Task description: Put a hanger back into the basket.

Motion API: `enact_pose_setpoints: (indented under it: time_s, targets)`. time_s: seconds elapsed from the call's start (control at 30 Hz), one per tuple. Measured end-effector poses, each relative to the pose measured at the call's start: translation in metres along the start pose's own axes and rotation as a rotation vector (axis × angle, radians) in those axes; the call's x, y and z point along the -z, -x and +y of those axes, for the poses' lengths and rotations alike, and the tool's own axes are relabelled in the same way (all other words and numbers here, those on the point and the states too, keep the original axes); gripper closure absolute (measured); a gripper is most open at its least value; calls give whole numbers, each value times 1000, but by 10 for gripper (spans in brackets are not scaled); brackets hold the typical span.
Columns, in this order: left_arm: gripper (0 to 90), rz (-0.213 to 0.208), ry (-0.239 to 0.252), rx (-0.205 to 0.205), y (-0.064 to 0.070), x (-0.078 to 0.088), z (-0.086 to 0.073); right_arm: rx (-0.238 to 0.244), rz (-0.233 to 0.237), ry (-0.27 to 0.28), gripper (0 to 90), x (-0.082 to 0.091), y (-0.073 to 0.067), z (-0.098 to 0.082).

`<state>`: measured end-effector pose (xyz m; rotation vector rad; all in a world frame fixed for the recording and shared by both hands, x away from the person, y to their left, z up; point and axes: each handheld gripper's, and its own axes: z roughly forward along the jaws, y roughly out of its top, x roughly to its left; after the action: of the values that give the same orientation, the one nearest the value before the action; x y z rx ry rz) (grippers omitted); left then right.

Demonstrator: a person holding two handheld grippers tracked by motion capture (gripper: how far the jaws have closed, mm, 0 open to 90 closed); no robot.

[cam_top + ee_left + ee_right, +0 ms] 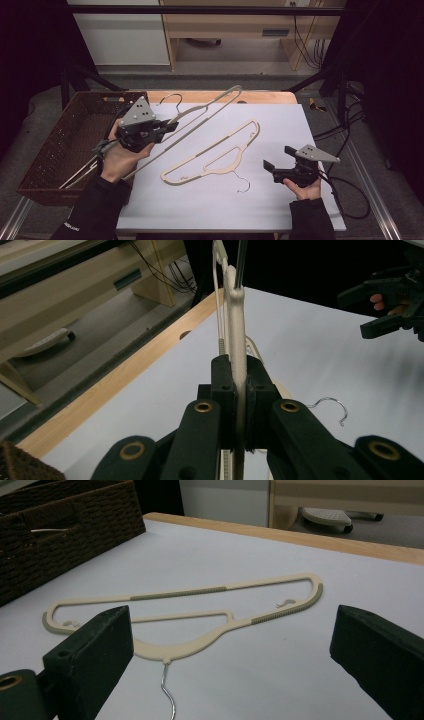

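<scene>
My left gripper [169, 128] is shut on a cream plastic hanger [210, 107] and holds it tilted above the table's left side, its wire hook [172, 98] towards the basket. In the left gripper view the jaws [239, 375] pinch the hanger's [236, 315] bar edge-on. A second cream hanger [215, 155] lies flat mid-table, its metal hook [243, 185] pointing to the near edge. My right gripper [279, 157] hovers open to the right of that hanger, nothing between its jaws. In the right gripper view [230, 645] the flat hanger [200, 592] lies just ahead.
A brown wicker basket [60, 145] stands at the table's left with pale rods sticking out of it. A white sheet [280, 120] covers the wooden table [260, 96]. Black cables [350, 130] hang off the right side.
</scene>
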<state>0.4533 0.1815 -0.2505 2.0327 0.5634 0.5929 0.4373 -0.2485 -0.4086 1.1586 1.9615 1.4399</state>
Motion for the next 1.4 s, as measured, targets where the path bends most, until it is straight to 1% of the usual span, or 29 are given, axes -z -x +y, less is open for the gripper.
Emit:
enact_pose_setpoints:
  time_s: [0.03, 0.2, 0.23, 0.3, 0.37, 0.4, 0.43, 0.5, 0.57, 0.63, 0.7, 0.83, 0.87, 1.0, 1.03, 1.1, 1.2, 1.23, 1.3, 1.33, 1.37, 1.4]
  targets:
    - [858, 3, -5, -8, -3, 3, 1, 1, 0, 0, 40, 0, 0, 0]
    - [857, 22, 1, -10, -17, 15, 2, 5, 3, 1, 36, 1, 1, 0]
    - [857, 22, 5, -8, -21, 19, 2, 4, 8, 8, 35, 1, 1, 1]
    - [858, 27, 18, 8, -29, 24, 0, 3, 8, 7, 34, 1, 1, 1]
    - [857, 36, 15, 4, -35, 30, -2, 7, 3, 0, 33, 1, 1, 1]
    - [858, 40, 21, 11, -37, 32, -3, 6, 7, 3, 32, 1, 0, 1]
    - [857, 44, 13, 3, -40, 35, -4, 7, 6, 3, 31, 1, 0, 1]
    - [857, 62, 16, 15, -47, 41, -7, 9, 8, 1, 31, 2, 0, 1]
    - [857, 80, 14, 18, -53, 47, -10, 8, 5, 0, 31, 1, 0, 1]
    - [857, 99, 17, 30, -62, 56, -15, 8, 3, 2, 31, 1, 0, 1]
    - [857, 111, 24, 42, -67, 60, -18, 8, 6, 2, 31, 1, 0, 1]
    - [857, 143, 27, 61, -82, 70, -26, 14, 10, 3, 30, 0, 0, 0]
    - [857, 150, 21, 62, -85, 73, -28, 3, 14, 2, 29, 0, -1, 0]
    - [857, 184, 5, 74, -100, 78, -39, 11, 9, -6, 29, 0, -1, 0]
    - [857, 187, 8, 83, -102, 79, -41, 9, 8, -7, 29, 0, -1, 0]
    - [857, 195, 1, 89, -109, 80, -49, 12, 9, -6, 29, 0, -1, 0]
    - [857, 212, -21, 88, -114, 82, -60, 11, 7, -9, 28, 0, -1, 0]
    - [857, 217, -27, 86, -115, 82, -64, 15, 13, -11, 28, 0, -1, 0]
    - [857, 228, -55, 77, -119, 85, -72, 13, 10, -13, 27, -1, -1, 0]
    - [857, 235, -54, 86, -119, 85, -76, 16, 9, -15, 26, -1, -1, 0]
    - [857, 242, -66, 82, -121, 86, -80, 21, 10, -17, 26, -1, -1, -1]
    - [857, 248, -66, 89, -122, 87, -83, 21, 9, -18, 26, -1, -1, -1]
